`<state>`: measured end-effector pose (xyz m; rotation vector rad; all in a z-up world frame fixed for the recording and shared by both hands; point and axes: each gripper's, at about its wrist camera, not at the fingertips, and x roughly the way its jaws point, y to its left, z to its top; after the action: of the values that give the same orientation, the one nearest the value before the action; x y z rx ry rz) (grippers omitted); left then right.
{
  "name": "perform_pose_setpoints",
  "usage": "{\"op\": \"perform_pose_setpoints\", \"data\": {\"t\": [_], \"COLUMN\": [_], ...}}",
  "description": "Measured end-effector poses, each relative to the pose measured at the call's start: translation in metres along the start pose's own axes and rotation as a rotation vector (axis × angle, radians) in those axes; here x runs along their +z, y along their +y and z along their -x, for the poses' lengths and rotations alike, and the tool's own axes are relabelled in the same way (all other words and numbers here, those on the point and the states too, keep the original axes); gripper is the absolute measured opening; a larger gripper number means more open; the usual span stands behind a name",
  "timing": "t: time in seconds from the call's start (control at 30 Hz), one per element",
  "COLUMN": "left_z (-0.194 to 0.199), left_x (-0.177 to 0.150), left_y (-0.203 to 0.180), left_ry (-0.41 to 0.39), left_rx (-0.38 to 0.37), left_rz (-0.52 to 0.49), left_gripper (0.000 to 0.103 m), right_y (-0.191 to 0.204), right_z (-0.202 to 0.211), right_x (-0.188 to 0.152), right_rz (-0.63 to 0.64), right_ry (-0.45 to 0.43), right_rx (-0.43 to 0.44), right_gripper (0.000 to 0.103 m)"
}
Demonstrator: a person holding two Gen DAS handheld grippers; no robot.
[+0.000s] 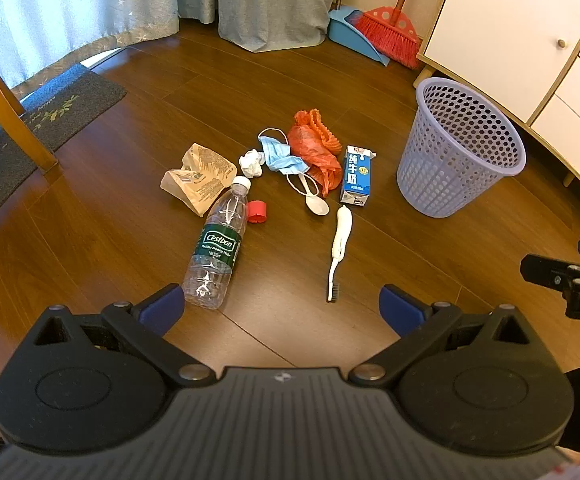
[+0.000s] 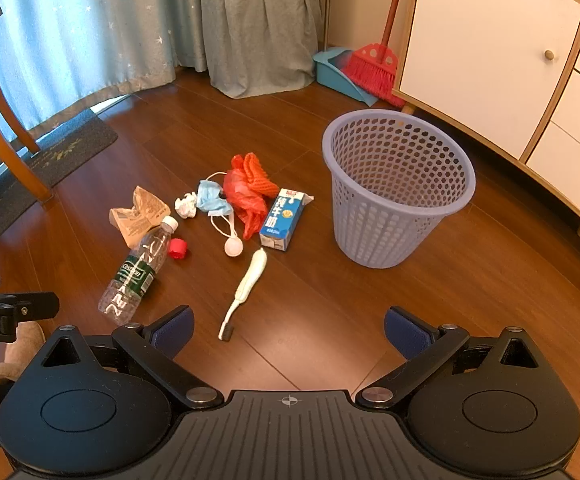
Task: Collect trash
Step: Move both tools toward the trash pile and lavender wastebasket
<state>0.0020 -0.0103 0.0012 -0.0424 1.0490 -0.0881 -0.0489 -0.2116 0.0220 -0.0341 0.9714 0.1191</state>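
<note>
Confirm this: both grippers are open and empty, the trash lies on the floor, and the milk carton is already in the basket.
Wrong on the carton. The right wrist view shows the milk carton lying on the floor beside the basket, not inside it. Both the left gripper and right gripper are open and empty.

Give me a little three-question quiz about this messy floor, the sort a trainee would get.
1. True or false: the lavender perforated plastic basket already holds trash.
2. Which lies nearest the left claw: A) blue-and-white milk carton, B) clear plastic water bottle with green label, C) crumpled white tissue?
3. Fill in: the small red plastic cap lies beside the bottle's ___ end.

Key: 1 false, it looks empty; 2 B; 3 capped, since the bottle wears its own white cap. Both claws, right one included, are open and empty.
</note>
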Motion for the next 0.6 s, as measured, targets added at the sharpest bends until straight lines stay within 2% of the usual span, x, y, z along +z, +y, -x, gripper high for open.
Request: {"op": "perform_pose_setpoints", "data": {"t": [0.6], "left_z": [-0.0004], "left_x": [0.0005], "left_y": [-0.0018], "left_ry": [-0.001], "left_rx": [-0.002], "left_rz": [-0.005], "left_gripper": [0.102], "right_y": [-0.0016], "right_z": [0.0008], "right_x": [0.0044], "right_rz": [0.003], "right_ry": [0.0], "right_rx": [-0.002], "right_gripper": [0.099]}}
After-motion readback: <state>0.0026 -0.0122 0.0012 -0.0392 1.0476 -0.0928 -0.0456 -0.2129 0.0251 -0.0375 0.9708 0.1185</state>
